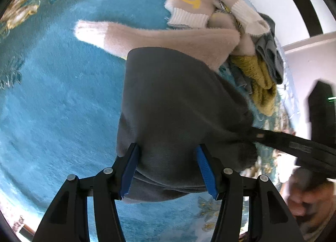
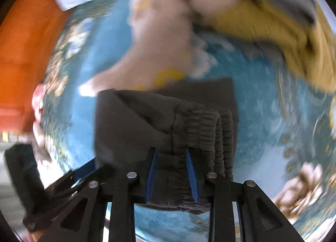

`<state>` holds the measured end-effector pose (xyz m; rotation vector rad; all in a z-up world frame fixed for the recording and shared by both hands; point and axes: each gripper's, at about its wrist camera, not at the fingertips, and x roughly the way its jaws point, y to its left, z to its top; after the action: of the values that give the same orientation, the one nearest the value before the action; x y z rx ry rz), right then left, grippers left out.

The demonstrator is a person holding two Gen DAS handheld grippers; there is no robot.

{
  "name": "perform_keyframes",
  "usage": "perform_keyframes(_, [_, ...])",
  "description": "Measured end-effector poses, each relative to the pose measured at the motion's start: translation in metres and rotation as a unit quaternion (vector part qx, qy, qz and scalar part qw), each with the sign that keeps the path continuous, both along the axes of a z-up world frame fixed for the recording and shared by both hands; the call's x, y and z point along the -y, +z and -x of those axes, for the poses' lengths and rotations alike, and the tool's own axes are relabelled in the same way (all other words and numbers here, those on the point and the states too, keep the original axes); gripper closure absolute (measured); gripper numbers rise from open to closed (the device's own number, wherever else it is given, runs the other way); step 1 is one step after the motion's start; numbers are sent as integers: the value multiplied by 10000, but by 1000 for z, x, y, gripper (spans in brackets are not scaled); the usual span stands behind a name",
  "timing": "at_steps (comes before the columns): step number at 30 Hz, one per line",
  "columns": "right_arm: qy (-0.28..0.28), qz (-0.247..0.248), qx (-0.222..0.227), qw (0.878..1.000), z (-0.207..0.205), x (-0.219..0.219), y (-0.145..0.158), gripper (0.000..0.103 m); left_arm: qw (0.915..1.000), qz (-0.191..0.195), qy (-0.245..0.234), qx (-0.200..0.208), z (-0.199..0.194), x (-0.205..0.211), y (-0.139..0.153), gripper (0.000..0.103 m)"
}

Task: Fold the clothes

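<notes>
On the blue floral rug (image 1: 52, 99), the left gripper (image 1: 168, 168) stood well open, its blue pads flanking a fold of the dark grey garment (image 1: 178, 99). Rightward, the right gripper (image 2: 171, 176) held narrower jaws around the garment's gathered waistband (image 2: 201, 128); whether they pressed it was unclear. Beyond lay a beige sweater (image 1: 168, 38) and mustard knit (image 1: 260, 82).

We see a matt, soft dark grey fleece garment (image 1: 178, 103) with ribbed elastic waistband (image 2: 205, 134), a fuzzy beige sweater (image 1: 168, 42), a coarse mustard knit (image 1: 260, 82), and a plush teal carpet (image 1: 58, 99).
</notes>
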<state>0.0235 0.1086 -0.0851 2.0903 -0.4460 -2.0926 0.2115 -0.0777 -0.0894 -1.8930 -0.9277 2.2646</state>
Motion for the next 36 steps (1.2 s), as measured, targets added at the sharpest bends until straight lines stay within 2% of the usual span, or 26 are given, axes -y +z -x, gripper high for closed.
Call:
perform_keyframes(3, [15,-111,89,9999,4,0,-14,72,9999,-90,88,20,-4,9,3,46])
perform_keyframes(6, [131,-262,109,9995,7,2,-23,72,9985,-350,425,26,-16,28,9,46])
perform_keyframes(9, [275,-349,84,9990,7,5,-23,72,9978,-426,493,-108,-30,30,27,46])
perform_keyframes(12, [107,-249,-41,9996,2,2,-2,72,9981,-511,150,-322,-9,7,36,46])
perform_keyframes(15, [191,-102,-450,9988,-15,0,27,72,9962,-609,-244,-565,-4,-7,43,46])
perform_keyframes(17, [264,0,-525,9983,-28,0,33,72,9945,-664,-471,-661,-3,-13,44,46])
perform_keyframes(19, [364,-23,-450,9983,-39,2,25,72,9956,-633,-519,-465,-2,-19,32,46])
perform_keyframes(21, [223,6,-314,9993,-38,-2,11,71,9965,-649,-457,-253,-1,-22,16,46])
perform_keyframes(25, [-261,190,-101,9994,-34,-13,-17,71,9966,-739,-328,-187,-5,-18,5,46])
perform_keyframes(30, [-357,359,-63,9987,-33,-17,-29,71,9975,-415,-570,-1,0,-31,-14,47])
perform_keyframes(36, [-258,265,-141,9992,-31,-12,-31,71,9979,-340,-542,135,6,-35,-22,47])
